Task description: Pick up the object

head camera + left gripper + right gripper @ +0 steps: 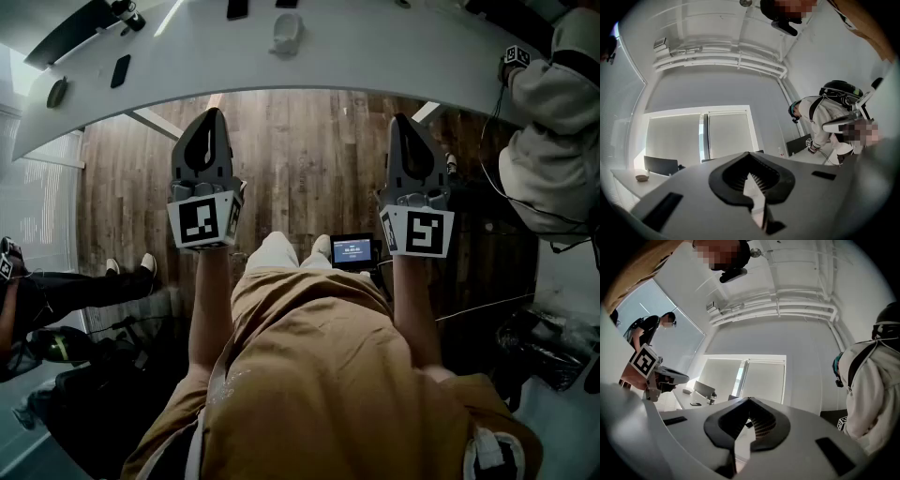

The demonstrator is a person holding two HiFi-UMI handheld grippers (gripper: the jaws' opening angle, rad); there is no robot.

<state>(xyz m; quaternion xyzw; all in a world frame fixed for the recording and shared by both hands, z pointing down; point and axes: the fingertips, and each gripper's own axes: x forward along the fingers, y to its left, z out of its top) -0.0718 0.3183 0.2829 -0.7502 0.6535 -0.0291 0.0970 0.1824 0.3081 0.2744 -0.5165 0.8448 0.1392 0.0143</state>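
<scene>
1. Left gripper: held at waist height over the floor, short of the table edge, pointing forward. Jaws closed tip to tip, nothing between them.

2. Right gripper: level with the left one, apart from it and roughly parallel to it. Jaws together, empty.

3. Table: white, curved edge, across the top of the head view, ahead of both grippers.

4. White object: small and rounded, on the table, ahead and between the two grippers, well apart from both (the likeliest item for pick-up; which one is meant cannot be told).

5. Phone: dark, flat on the table's left part. A dark oval item lies near the left end.

6. Screen: small and lit, low down just beside the wearer's knees, between the grippers.

7. Wearer: tan top, bare forearms behind each marker cube.

8. Bystander, right: white top, holding a marker cube at the table.

9. Bystander, left: dark trousers, white shoes.

10. Blinds: drawn over the window on the far wall, seen from both gripper views.
</scene>
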